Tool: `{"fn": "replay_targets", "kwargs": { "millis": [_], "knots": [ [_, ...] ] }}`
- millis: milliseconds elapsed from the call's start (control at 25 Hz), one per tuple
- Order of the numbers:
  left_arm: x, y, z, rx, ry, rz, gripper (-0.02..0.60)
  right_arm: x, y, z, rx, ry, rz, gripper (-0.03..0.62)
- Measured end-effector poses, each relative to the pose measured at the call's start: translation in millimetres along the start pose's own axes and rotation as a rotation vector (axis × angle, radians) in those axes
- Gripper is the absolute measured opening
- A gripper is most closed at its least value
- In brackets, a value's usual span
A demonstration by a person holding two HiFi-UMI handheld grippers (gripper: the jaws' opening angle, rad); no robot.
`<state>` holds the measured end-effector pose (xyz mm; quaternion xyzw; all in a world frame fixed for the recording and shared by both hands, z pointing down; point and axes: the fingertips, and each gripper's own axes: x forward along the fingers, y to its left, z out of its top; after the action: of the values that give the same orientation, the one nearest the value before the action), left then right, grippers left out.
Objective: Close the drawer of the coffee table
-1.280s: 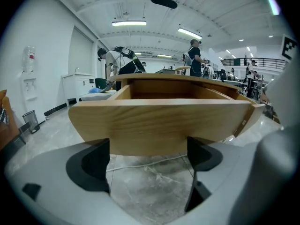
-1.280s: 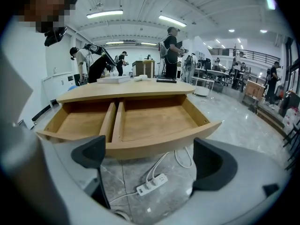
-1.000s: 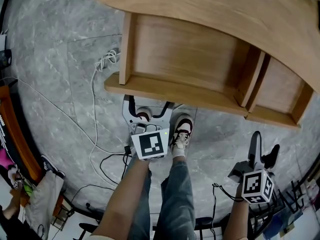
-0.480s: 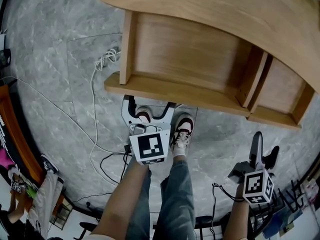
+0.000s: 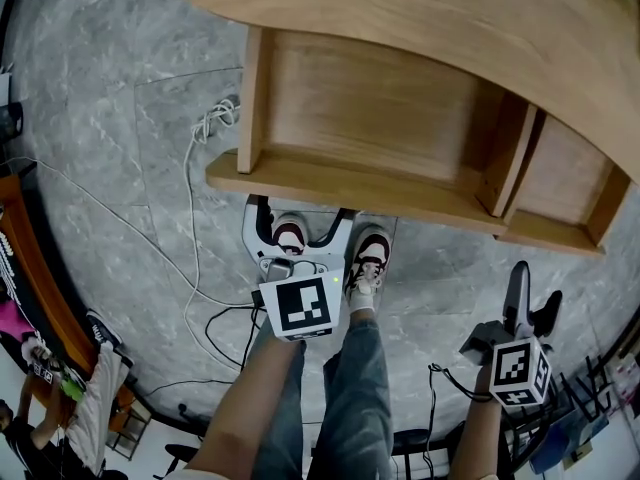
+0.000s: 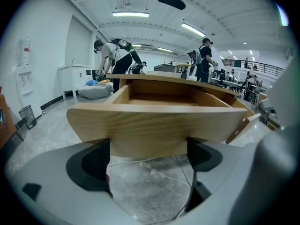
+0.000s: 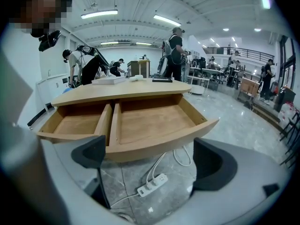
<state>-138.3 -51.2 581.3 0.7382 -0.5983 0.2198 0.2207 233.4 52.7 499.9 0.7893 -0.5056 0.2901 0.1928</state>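
Note:
The wooden coffee table (image 5: 420, 13) has its drawer (image 5: 370, 98) pulled out toward me, with two empty compartments. The drawer's curved front panel (image 5: 350, 190) faces my legs. My left gripper (image 5: 300, 218) is open just below that panel, its fingers spread wide at the panel's middle. In the left gripper view, the front panel (image 6: 154, 123) fills the space ahead of the left gripper (image 6: 149, 161), close to or touching the pads. My right gripper (image 5: 532, 296) is open and held off to the right, away from the drawer. The right gripper (image 7: 150, 165) looks at the open drawer (image 7: 140, 123) from a distance.
White cables (image 5: 195, 228) run over the grey marble floor left of the table, and a power strip (image 7: 152, 184) lies under the drawer. My shoes (image 5: 368, 258) stand right below the drawer front. Bags and clutter (image 5: 60, 368) line the left edge. People work in the background.
The left gripper has shifted slightly down and right beneath the drawer front. The drawer stands about as far out as before. The right gripper has barely moved.

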Motion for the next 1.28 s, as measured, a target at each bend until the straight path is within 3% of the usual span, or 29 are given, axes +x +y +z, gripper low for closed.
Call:
{"fn": "replay_targets", "kwargs": {
  "millis": [320,600,840,1120,1280],
  "knots": [
    [-3.2,0.2,1.8,0.039,0.039,-0.006,0.514,0.0,3.4,5.6,0.027,-0.004,-0.003,0.588],
    [-4.7,2.1,18.1,0.043,0.005,0.02,0.502,-2.5,-1.9,7.2,0.046,-0.005,-0.014,0.588],
    [-2.5,4.8,22.2,0.104,0.017,0.004,0.495,-6.3,-5.6,2.5,0.072,0.005,-0.028,0.588],
    [-1.0,4.7,22.8,0.115,0.029,0.001,0.495,-3.8,-5.2,4.9,0.077,0.002,-0.029,0.588],
    [4.6,5.5,32.8,0.078,0.008,0.015,0.494,-1.8,-6.9,4.1,0.078,0.008,-0.03,0.588]
  ]
}}
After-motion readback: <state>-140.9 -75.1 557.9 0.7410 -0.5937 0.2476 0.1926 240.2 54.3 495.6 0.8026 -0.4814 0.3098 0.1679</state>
